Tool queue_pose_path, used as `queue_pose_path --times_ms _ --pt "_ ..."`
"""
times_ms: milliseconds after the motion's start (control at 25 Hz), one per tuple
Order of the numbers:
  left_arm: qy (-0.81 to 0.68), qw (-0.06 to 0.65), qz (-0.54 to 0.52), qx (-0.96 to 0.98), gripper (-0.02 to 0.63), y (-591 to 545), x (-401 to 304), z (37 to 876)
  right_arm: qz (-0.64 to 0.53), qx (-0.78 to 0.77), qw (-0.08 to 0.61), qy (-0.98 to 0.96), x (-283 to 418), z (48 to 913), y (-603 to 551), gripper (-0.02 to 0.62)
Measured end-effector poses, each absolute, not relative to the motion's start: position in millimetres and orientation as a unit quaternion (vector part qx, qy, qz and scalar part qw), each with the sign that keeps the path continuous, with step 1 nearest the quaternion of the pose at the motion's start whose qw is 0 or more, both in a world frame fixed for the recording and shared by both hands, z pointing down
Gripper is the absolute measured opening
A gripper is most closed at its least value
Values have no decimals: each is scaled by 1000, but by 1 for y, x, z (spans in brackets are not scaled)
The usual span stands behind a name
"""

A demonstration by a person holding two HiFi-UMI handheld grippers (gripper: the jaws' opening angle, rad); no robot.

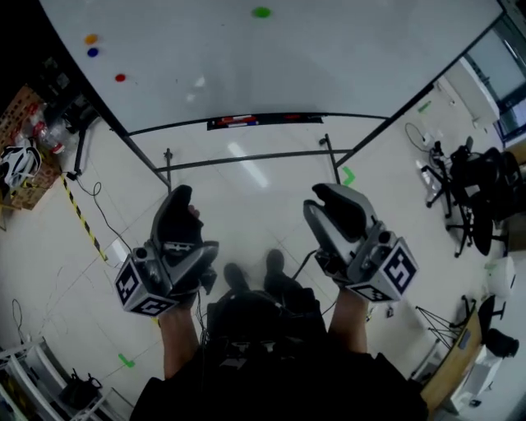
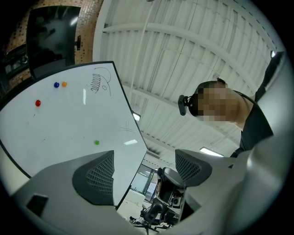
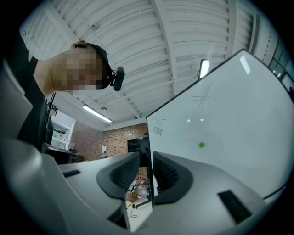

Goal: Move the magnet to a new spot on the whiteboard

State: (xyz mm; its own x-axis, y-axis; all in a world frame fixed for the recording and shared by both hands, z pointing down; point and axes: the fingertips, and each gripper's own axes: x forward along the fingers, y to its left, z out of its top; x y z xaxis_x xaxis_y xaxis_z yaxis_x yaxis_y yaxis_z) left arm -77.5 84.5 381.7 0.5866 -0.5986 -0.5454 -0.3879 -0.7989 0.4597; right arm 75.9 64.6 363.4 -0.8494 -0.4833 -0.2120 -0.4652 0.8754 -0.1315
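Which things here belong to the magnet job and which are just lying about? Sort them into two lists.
Job in hand:
whiteboard; green magnet, red magnet, blue magnet, orange magnet (nothing shows which one is to move); left gripper and right gripper, both open and empty.

Lying about:
pen tray; office chairs; striped floor tape.

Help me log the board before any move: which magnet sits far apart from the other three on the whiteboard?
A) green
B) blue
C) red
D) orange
A: the green magnet sits alone on the whiteboard, while the orange magnet, blue magnet and red magnet cluster near its left edge in the head view.
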Motion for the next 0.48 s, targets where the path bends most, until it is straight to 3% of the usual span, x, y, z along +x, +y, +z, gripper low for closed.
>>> queue_pose_path --times_ms 480 --pt "-293 96 -351 884 414 84 -52 354 5 -207 156 966 86 332 57 100"
